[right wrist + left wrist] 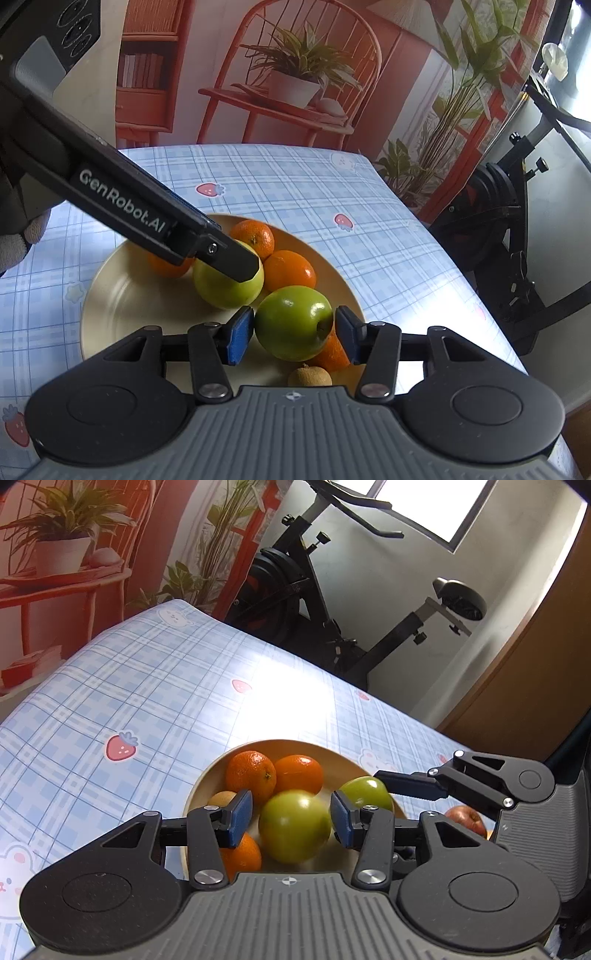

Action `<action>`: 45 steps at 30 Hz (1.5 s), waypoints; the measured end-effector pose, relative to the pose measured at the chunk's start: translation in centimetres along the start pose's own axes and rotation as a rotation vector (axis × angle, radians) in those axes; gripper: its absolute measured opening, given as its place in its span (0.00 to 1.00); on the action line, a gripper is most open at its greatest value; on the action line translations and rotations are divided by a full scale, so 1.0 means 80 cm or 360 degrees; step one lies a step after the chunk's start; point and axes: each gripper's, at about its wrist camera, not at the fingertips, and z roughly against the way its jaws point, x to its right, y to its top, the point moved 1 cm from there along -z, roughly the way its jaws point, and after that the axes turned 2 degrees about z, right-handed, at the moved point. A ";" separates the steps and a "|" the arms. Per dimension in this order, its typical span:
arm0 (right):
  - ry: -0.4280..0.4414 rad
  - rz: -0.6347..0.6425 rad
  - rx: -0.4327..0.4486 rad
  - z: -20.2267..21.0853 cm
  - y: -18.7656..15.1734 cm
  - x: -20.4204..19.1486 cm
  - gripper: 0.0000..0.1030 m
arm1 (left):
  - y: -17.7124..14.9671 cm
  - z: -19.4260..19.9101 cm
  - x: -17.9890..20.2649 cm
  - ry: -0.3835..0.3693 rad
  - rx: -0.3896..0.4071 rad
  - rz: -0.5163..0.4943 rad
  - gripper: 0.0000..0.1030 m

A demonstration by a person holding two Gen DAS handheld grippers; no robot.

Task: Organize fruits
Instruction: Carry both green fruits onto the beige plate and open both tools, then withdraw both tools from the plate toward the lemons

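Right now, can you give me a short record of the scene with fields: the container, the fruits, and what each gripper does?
container: beige plate on checked tablecloth
fruits on plate: two green apples, several oranges, one kiwi
left gripper: open, jaws either side of a green apple, contact unclear
right gripper: open around the other green apple, pads close to it
off plate: red apple at the right edge of the left wrist view

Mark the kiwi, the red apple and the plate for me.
kiwi (pixel 309 376), right wrist view, on its fuzzy top.
red apple (pixel 467 818), left wrist view, on its visible upper side behind the gripper.
plate (pixel 122 295), right wrist view, on its bare inner surface, left part.
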 end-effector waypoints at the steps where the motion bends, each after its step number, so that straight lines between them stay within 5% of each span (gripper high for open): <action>1: -0.0001 0.0000 0.0004 0.001 0.000 0.000 0.50 | 0.001 0.001 0.000 -0.0006 0.0003 0.0008 0.48; 17: -0.0121 -0.0277 0.0201 0.073 -0.013 0.026 0.50 | 0.003 0.023 0.029 0.0062 0.0063 -0.0140 0.47; 30: -0.0332 -0.1077 0.0481 0.223 -0.145 0.101 0.50 | -0.005 0.031 0.104 -0.0002 0.0069 -0.0354 0.47; 45: -0.0343 -0.1454 0.0479 0.266 -0.236 0.073 0.52 | -0.045 0.000 0.159 -0.0117 -0.0085 -0.0519 0.48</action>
